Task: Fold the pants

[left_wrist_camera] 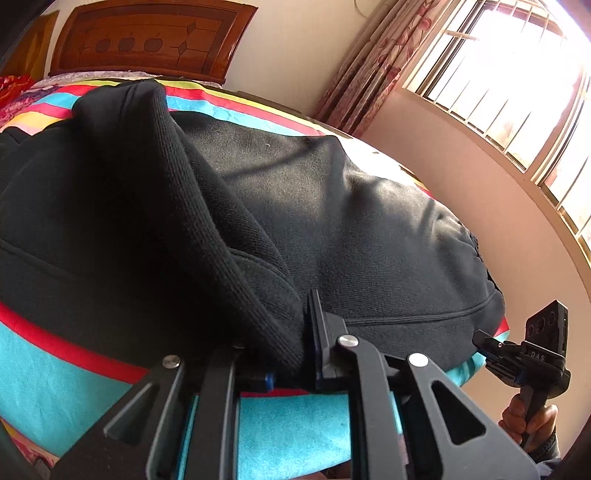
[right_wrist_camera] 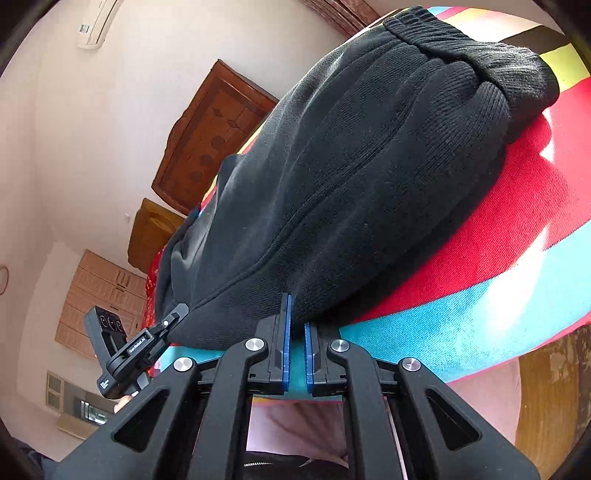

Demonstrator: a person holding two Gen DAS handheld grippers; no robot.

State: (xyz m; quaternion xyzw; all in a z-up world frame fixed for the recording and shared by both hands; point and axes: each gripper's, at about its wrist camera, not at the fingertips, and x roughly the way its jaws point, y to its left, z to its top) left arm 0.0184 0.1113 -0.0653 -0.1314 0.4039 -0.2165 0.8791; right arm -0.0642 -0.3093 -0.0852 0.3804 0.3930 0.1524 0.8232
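Note:
Black knit pants (left_wrist_camera: pixel 332 229) lie on a striped bedspread (left_wrist_camera: pixel 74 387). In the left wrist view a thick fold of the pants (left_wrist_camera: pixel 207 240) rises up and runs down between my left gripper's (left_wrist_camera: pixel 280 354) jaws, which are shut on its edge. My right gripper (left_wrist_camera: pixel 491 350) shows at the pants' right edge there. In the right wrist view the pants (right_wrist_camera: pixel 369 166) fill the frame, elastic waistband (right_wrist_camera: pixel 461 48) at top. My right gripper (right_wrist_camera: pixel 297 339) is nearly closed at the hem, a narrow gap between blue pads (right_wrist_camera: pixel 286 332). The left gripper (right_wrist_camera: pixel 173 321) pinches the hem at left.
A wooden headboard (left_wrist_camera: pixel 147 37) stands at the far end of the bed. A barred window (left_wrist_camera: pixel 517 92) with floral curtains (left_wrist_camera: pixel 369 66) is on the right. An air conditioner (right_wrist_camera: pixel 98 22) hangs on the wall. A wooden cabinet (right_wrist_camera: pixel 99 299) stands beyond the bed.

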